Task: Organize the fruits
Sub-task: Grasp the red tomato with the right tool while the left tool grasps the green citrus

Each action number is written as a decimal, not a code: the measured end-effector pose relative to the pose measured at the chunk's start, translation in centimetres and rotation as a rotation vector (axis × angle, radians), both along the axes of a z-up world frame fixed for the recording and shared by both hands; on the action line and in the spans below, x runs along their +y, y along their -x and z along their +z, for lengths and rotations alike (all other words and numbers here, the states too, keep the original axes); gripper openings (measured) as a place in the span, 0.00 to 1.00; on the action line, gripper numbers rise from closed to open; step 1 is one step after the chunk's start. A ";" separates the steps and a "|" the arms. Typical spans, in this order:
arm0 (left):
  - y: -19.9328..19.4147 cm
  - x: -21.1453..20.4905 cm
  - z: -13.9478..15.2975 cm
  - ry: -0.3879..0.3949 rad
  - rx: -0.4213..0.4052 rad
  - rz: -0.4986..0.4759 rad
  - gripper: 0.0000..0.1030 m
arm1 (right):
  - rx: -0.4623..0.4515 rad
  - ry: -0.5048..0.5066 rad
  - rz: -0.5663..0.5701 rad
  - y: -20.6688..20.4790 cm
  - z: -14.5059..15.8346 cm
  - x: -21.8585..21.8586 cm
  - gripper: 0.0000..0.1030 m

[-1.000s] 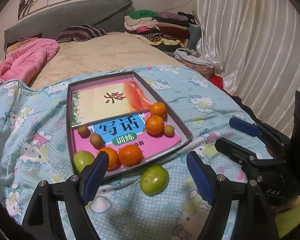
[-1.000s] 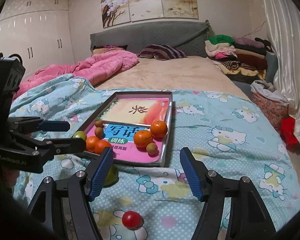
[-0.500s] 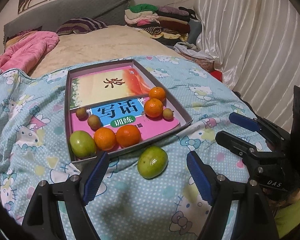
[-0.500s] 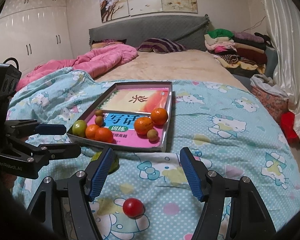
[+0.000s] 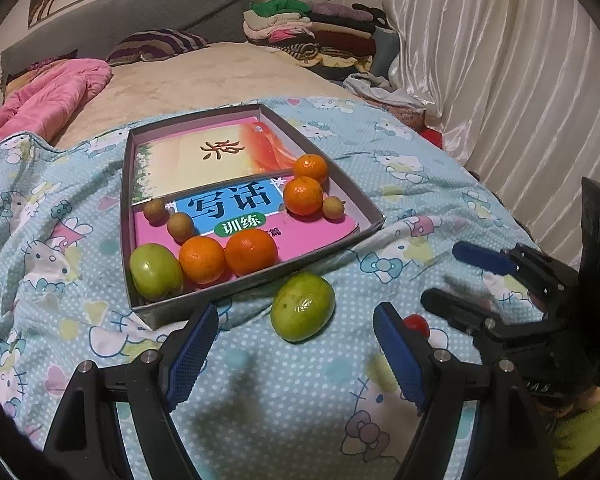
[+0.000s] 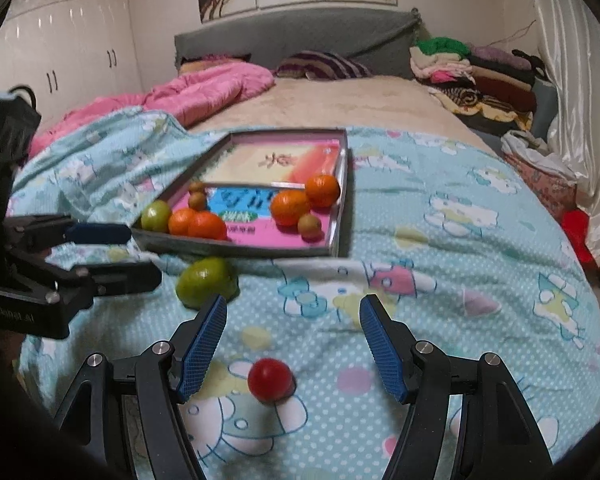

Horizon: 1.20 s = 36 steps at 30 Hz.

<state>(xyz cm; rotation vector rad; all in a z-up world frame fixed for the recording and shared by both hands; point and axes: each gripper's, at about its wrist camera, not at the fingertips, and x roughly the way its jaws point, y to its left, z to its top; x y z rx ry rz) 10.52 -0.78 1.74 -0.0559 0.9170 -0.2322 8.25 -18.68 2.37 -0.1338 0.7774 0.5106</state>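
A grey cardboard box [image 5: 374,216] [image 6: 340,184] lies on the blue patterned blanket, with two books, several oranges [image 5: 251,251], small brown fruits [image 5: 181,226] and one green fruit [image 5: 155,271] in it. Outside its near edge lies a second green fruit [image 5: 303,306] [image 6: 206,282]. My left gripper [image 5: 294,340] stands open just short of that fruit. A small red tomato [image 6: 270,379] [image 5: 417,325] rests on the blanket between the open fingers of my right gripper [image 6: 292,334], touching neither pad.
A pink quilt [image 6: 204,88] is bunched at the far left of the bed. Folded clothes [image 6: 476,76] are stacked at the far right by the white curtain [image 5: 520,80]. A grey headboard [image 6: 300,40] and white wardrobes [image 6: 60,48] stand behind.
Both grippers have sunk toward the blanket and tipped down. The green fruit now sits nearer my left fingers, and the tomato has come up between my right fingers. Both stay open.
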 end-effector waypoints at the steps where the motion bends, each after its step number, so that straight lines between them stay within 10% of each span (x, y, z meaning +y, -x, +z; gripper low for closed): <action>1: -0.1 0.0 -0.1 -0.003 0.004 0.001 0.77 | 0.008 0.002 0.002 0.1 -0.2 0.0 0.69; 13: -0.4 -0.1 -1.4 -0.002 0.030 -0.004 0.77 | 0.077 0.049 0.037 1.0 -2.4 1.0 0.68; 25: -1.1 -0.2 -2.7 0.030 0.051 -0.021 0.77 | 0.184 0.058 0.038 0.1 -5.0 0.9 0.28; 36: -2.7 -1.1 -4.8 0.034 0.086 -0.029 0.69 | 0.179 0.030 0.051 0.0 -4.6 1.0 0.28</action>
